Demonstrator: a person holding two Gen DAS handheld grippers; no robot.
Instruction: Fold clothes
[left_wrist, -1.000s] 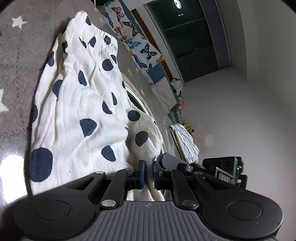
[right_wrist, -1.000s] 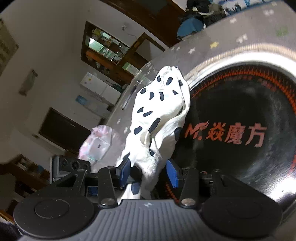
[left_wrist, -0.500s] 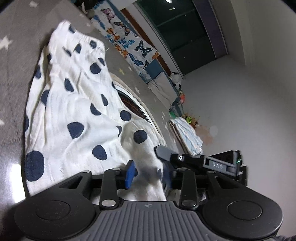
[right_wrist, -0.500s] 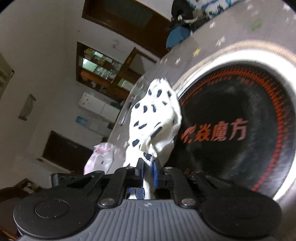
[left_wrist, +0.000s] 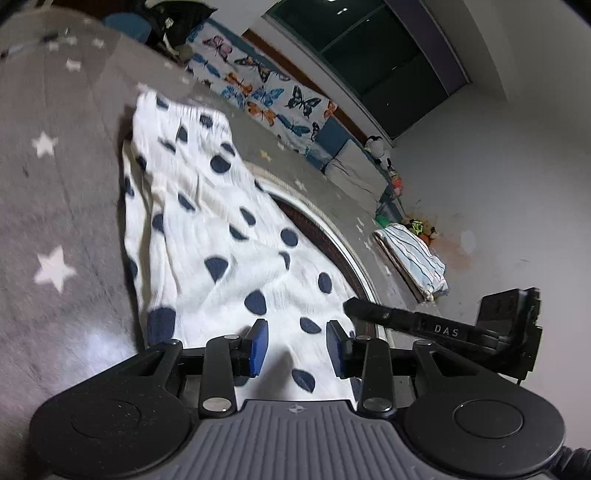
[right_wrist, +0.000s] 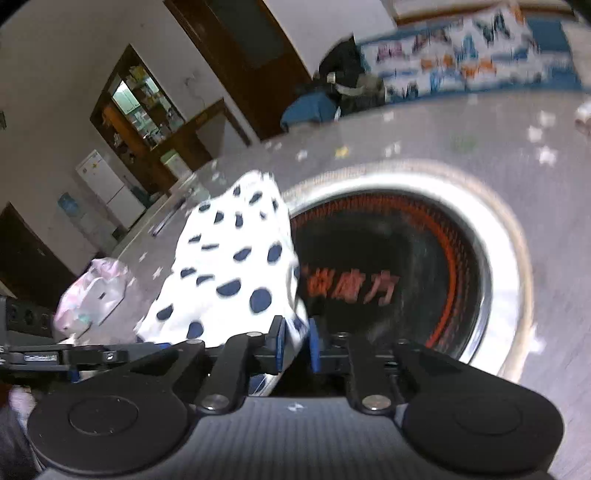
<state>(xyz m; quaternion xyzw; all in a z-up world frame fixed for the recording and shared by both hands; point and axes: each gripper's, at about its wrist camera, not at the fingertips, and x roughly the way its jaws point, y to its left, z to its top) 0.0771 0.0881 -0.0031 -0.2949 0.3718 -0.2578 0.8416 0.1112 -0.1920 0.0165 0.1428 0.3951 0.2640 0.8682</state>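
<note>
Your left gripper (left_wrist: 295, 345) gapes over the spotted garment (left_wrist: 218, 236) — it lies on the starred tabletop (left_wrist: 55, 206); your right gripper (right_wrist: 294, 341) pinches the garment's near corner.

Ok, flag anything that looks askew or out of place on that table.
The polka-dot garment lies rumpled and skewed, its right edge spilling over the rim of the round cooktop set in the table, an odd spot for folding. The right tongs pinch its corner; the left tongs stand open over its near edge.
</note>
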